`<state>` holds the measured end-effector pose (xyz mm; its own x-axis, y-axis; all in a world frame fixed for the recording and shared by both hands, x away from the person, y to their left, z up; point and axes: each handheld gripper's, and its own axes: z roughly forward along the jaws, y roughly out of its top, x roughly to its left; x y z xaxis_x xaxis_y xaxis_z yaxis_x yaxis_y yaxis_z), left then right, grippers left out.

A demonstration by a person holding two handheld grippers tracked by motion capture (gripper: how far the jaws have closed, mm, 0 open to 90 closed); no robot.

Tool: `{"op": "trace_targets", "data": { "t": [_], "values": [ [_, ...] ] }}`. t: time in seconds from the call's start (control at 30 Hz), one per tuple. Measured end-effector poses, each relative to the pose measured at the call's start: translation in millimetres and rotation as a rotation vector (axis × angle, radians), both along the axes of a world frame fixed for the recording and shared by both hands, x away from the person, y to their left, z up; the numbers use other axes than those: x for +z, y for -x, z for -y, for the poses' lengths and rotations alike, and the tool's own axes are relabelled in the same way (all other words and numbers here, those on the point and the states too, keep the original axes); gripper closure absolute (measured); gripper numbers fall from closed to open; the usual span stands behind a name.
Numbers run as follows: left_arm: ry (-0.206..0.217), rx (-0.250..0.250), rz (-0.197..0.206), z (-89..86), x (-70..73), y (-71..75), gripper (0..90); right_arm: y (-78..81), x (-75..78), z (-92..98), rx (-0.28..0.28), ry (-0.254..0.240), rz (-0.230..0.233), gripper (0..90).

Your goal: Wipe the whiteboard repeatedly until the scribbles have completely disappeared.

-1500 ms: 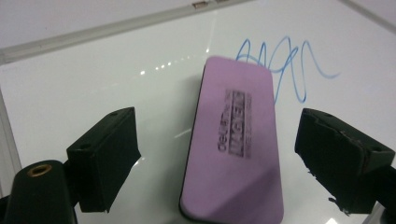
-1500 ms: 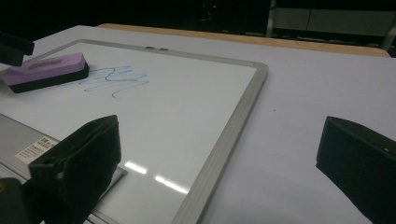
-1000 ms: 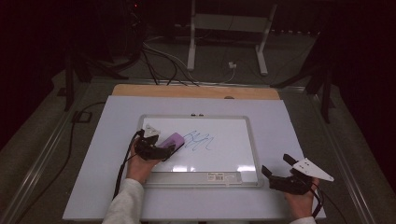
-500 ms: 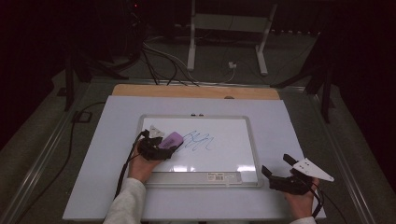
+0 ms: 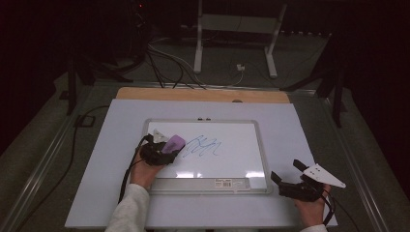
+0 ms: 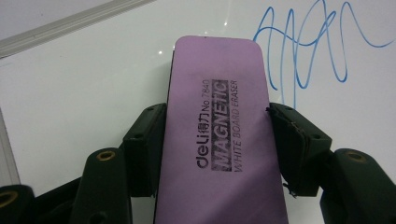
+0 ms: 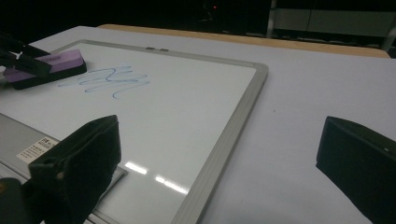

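So far only the grasp is done: the left gripper (image 6: 212, 154) has just been closing its jaws, and its pads now press on both long sides of the purple whiteboard eraser (image 6: 217, 135), which lies flat on the whiteboard (image 5: 232, 166). In the high view the eraser (image 5: 173, 145) sits toward the board's 9 o'clock side, and the blue scribble (image 5: 203, 147) lies just beside it at its 3 o'clock. From the left gripper view the marks (image 6: 308, 51) stand toward 1 o'clock of the eraser, untouched, every loop whole. Judging by that, the wiping itself is all left to do: the eraser must be swept across the ink until the surface is clean. The right gripper (image 5: 302, 186) rests on the bench (image 5: 309, 130) off the board's 5 o'clock corner, its jaws spread wide with nothing between them, taking no part yet.
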<state>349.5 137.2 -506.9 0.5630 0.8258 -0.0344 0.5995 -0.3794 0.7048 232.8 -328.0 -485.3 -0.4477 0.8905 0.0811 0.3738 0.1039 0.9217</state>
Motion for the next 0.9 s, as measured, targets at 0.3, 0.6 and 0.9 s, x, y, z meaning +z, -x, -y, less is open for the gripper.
{"op": "trace_targets", "data": {
  "t": [0.3,0.6,0.9],
  "values": [
    [0.026,0.005,0.01,2.9,3.0,-3.9,32.9,-0.2,-0.3,-0.5,0.001,0.001,-0.001,0.1],
    [-0.013,0.001,-0.014,8.5,1.8,-7.7,41.4,-0.2,-0.2,0.4,0.0,0.0,-0.001,0.1],
    [-0.018,-0.102,-0.02,27.0,2.8,5.0,41.6,-0.2,-0.2,-1.0,0.004,0.001,-0.001,0.1]
  ]
}}
